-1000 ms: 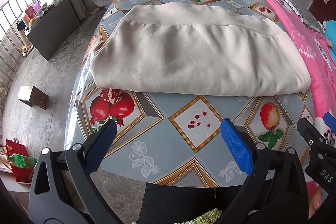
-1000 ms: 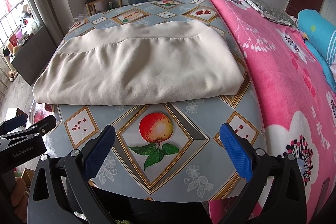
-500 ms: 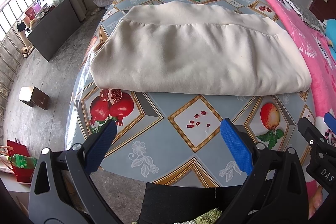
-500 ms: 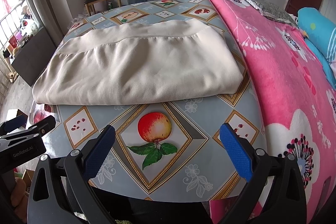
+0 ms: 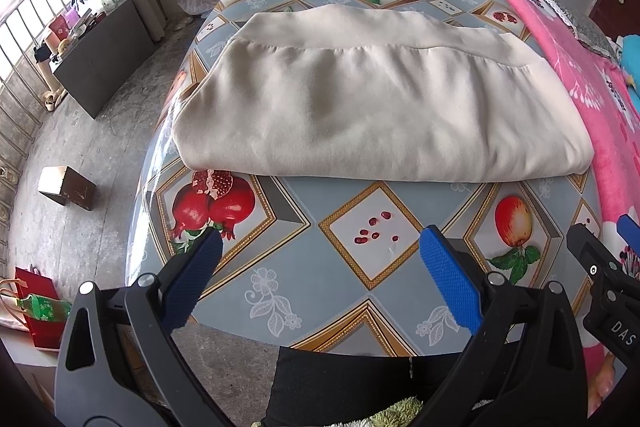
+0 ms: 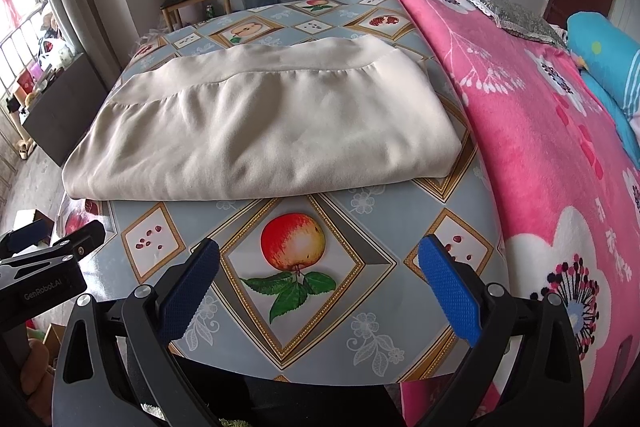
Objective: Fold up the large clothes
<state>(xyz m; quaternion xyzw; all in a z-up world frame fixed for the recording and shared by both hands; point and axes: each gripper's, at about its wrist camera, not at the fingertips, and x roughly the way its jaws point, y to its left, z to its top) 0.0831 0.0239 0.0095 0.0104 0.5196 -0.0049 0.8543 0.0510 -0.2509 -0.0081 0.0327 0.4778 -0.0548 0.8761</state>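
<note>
A cream garment (image 5: 372,107) is seen lying folded across the middle of the surface (image 5: 344,291), in the centre of both views, with a seamed band along its far edge and a rounded fold along the near edge. It is judged to be soft, limp and fairly thick: several layers are stacked, so some weight and sag are to be expected when it is lifted. The cloth looks smooth, and the oilcloth under it glossy, so sliding is likely if only one corner is pulled. The near fold is best taken at its two ends, lower left (image 5: 188,151) and lower right (image 5: 576,163) of the pile in the left view, with all layers pinched together.

The left gripper (image 5: 320,275) is held over the near rim of the surface with its jaws spread wide and nothing between them. The right gripper (image 6: 320,275) is held likewise, jaws apart and empty, just beside the other, near the apple print (image 6: 293,241).

What the garment is cannot be told; sleeves or legs, if any, are tucked out of sight, and the number of layers is hidden. Its far edge is foreshortened by the lens. The right side borders a pink blanket (image 6: 540,155); whether they touch cannot be made out.
</note>
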